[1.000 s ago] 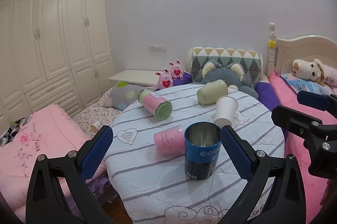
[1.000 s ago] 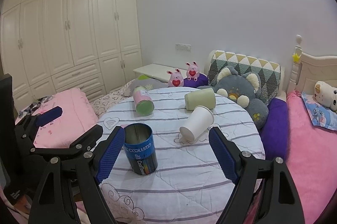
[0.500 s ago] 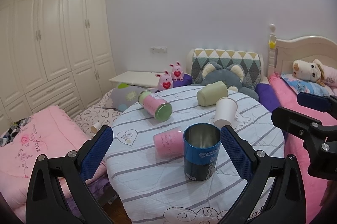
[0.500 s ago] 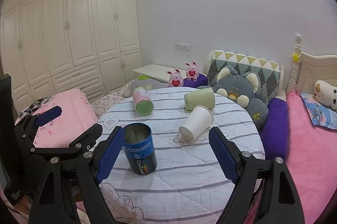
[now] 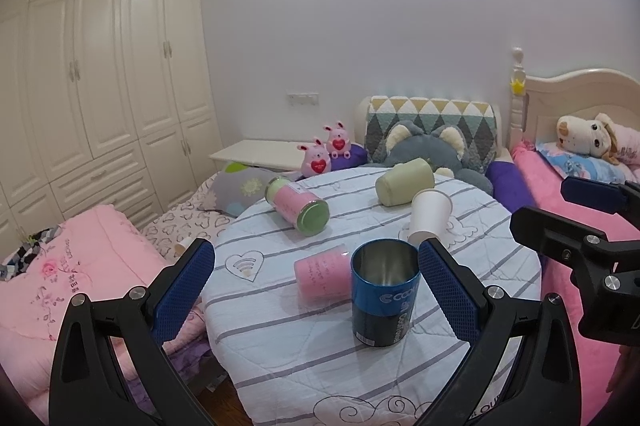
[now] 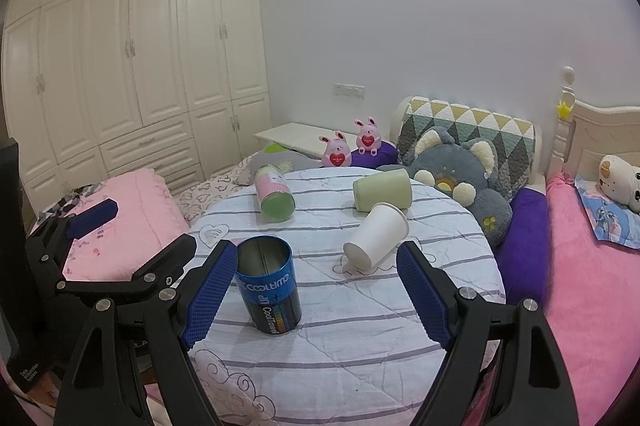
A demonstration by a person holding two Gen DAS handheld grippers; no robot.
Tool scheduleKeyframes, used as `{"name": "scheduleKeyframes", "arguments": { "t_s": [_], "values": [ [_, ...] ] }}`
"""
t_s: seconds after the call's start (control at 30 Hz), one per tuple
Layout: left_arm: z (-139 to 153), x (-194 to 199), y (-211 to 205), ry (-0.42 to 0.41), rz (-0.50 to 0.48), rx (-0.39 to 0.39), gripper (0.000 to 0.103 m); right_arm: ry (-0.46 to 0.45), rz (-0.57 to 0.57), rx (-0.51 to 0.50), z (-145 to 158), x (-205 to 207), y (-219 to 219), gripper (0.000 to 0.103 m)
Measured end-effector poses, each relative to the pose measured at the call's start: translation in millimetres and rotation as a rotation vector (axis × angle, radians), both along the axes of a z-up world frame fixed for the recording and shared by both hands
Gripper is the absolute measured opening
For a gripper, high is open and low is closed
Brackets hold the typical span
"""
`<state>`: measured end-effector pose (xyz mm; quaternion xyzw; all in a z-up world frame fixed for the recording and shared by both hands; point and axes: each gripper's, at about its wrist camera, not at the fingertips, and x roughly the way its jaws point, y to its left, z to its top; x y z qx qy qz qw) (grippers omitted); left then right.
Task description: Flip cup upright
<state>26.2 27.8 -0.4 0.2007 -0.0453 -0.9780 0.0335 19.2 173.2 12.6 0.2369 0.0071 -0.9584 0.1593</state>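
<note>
A blue-and-black metal cup with a shiny steel inside (image 5: 383, 300) stood upright, mouth up, near the front of a round table covered in a white cloth with grey stripes (image 5: 280, 342). Just behind it a pale pink plastic cup (image 5: 323, 272) lay on its side. Farther back a white paper cup (image 6: 376, 240) lay tipped over with its base toward the front, and beyond it a pale green cup (image 6: 382, 189) lay on its side close by; whether they touched could not be told. At the rear left, a pink cylindrical cup with green ends (image 5: 298, 206) also lay on its side.

The left gripper (image 5: 316, 296) hung above the table's front edge with its blue-padded fingers spread wide, holding nothing; the blue cup sat between them, nearer the right pad. The right gripper (image 6: 316, 296) was likewise wide open and empty, its left pad just beside the blue cup.

A grey plush cat (image 6: 460, 177) sat behind the table.
</note>
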Motion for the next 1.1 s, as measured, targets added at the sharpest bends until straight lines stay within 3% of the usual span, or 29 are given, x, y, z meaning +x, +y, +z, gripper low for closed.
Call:
{"name": "scheduleKeyframes", "arguments": {
  "t_s": [1.1],
  "values": [
    [0.2, 0.6, -1.8, 0.006, 0.001, 0.011, 0.103, -0.002, 0.002, 0.002, 1.6, -1.7, -1.3, 0.083]
  ]
}}
